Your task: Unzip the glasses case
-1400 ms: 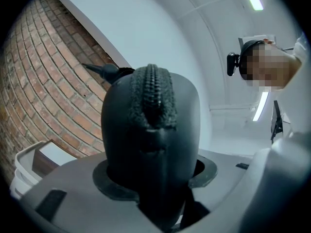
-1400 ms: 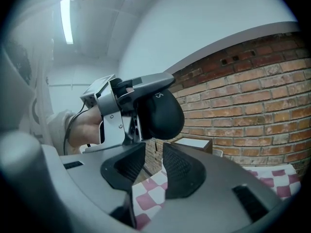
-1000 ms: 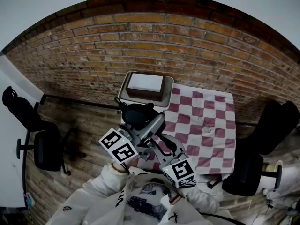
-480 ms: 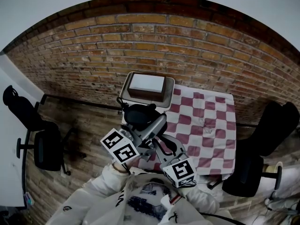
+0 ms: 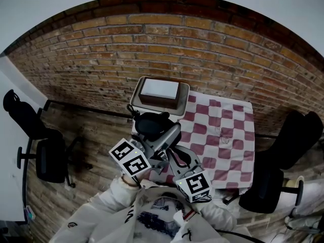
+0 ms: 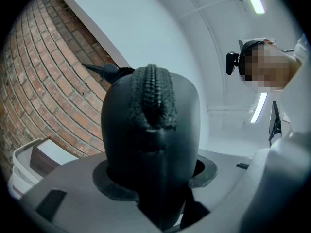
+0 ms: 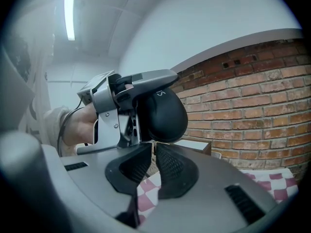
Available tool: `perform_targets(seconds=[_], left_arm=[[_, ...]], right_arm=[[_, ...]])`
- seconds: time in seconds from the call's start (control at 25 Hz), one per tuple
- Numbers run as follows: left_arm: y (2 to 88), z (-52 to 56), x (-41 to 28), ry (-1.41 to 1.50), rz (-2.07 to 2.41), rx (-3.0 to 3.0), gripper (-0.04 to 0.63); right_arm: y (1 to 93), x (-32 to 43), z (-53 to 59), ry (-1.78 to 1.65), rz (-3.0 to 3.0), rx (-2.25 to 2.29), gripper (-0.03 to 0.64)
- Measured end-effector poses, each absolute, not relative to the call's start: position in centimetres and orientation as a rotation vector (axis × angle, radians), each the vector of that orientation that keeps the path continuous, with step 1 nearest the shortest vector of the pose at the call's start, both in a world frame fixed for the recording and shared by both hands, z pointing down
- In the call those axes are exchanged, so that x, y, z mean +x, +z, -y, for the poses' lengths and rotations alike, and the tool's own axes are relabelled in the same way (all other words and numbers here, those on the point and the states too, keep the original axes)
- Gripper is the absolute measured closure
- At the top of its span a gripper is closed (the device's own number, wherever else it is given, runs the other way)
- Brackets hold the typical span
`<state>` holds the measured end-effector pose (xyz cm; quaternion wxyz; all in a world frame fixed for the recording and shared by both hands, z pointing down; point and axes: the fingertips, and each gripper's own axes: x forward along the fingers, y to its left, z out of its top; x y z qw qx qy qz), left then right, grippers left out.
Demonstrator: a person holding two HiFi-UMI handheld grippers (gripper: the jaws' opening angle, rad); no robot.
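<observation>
A person in pale sleeves [image 5: 109,201] holds a black glasses case [image 6: 150,125] clear of the table, clamped in the left gripper [image 5: 164,134], whose jaws press on either side of its rounded shell. In the left gripper view the zip [image 6: 153,93] runs up the middle of the case, facing the camera, and its teeth look closed along the part that shows. The right gripper [image 7: 154,147] comes in from below, its tips right up against the underside of the case. Its jaws have just been closing and now stand all but together, with only a narrow slit between the ridged pads [image 7: 171,165]. Whether the zip pull sits in that slit is too small to make out. Seen from the head view, the case hangs over the left edge of a red-and-white checked cloth [image 5: 223,130], just in front of a pale tray [image 5: 135,97] that carries a brown box with a white top [image 5: 158,91]. A brick wall [image 5: 101,49] stands behind the table, and a black office chair [image 5: 48,158] stands well apart at the left
</observation>
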<state>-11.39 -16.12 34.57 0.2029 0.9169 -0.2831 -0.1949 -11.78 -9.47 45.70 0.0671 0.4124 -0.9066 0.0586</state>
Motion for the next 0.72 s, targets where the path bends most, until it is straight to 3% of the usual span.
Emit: perform_targets(seconds=[0.72], left_arm=[[34.1, 15.1, -8.5, -0.538, 0.786, 2.566, 0.339]], right_arm=[[44.5, -9.1, 8.6, 0.125, 2.747, 1.237, 0.603]])
